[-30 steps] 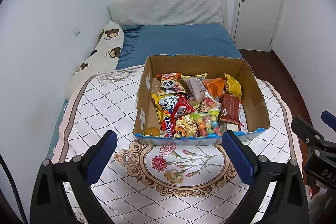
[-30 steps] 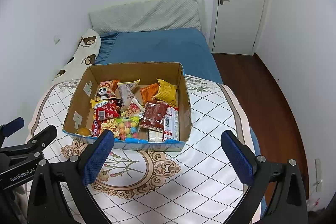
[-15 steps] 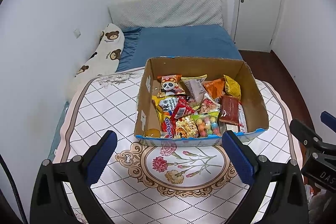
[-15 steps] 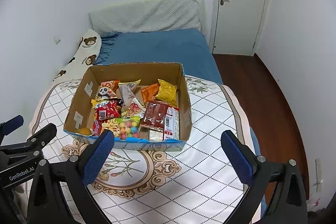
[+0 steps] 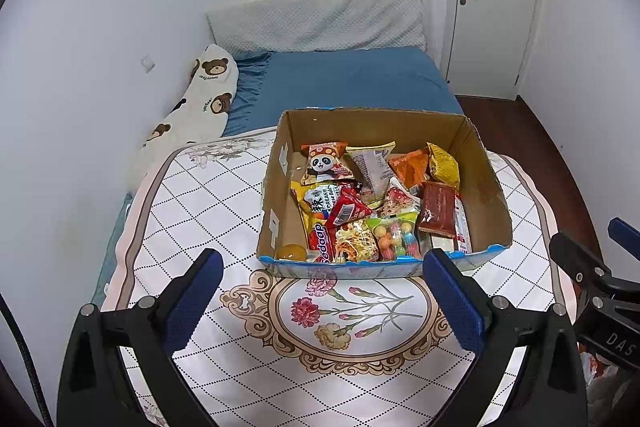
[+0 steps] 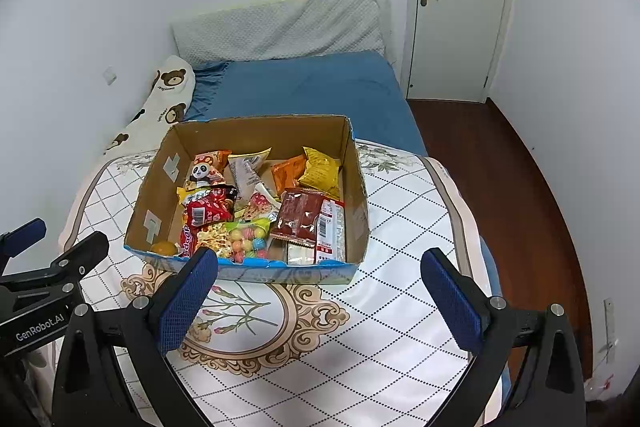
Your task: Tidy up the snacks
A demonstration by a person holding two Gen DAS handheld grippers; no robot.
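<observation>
Your snacks (image 5: 360,203) lie heaped in the box (image 5: 486,187), at 12 o'clock from both tools on the surface (image 5: 200,211), so none lies loose. Your left tool (image 5: 322,291) and right tool (image 6: 320,287) gape wide, holding nothing, clear of the box. That fits either snacks gathered or awaiting sorting.

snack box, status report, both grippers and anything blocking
Left gripper open, empty, short of box. Right gripper open, empty. Open brown cardboard box of mixed snack packets sits on the patterned tablecloth. Nothing in the way.
</observation>
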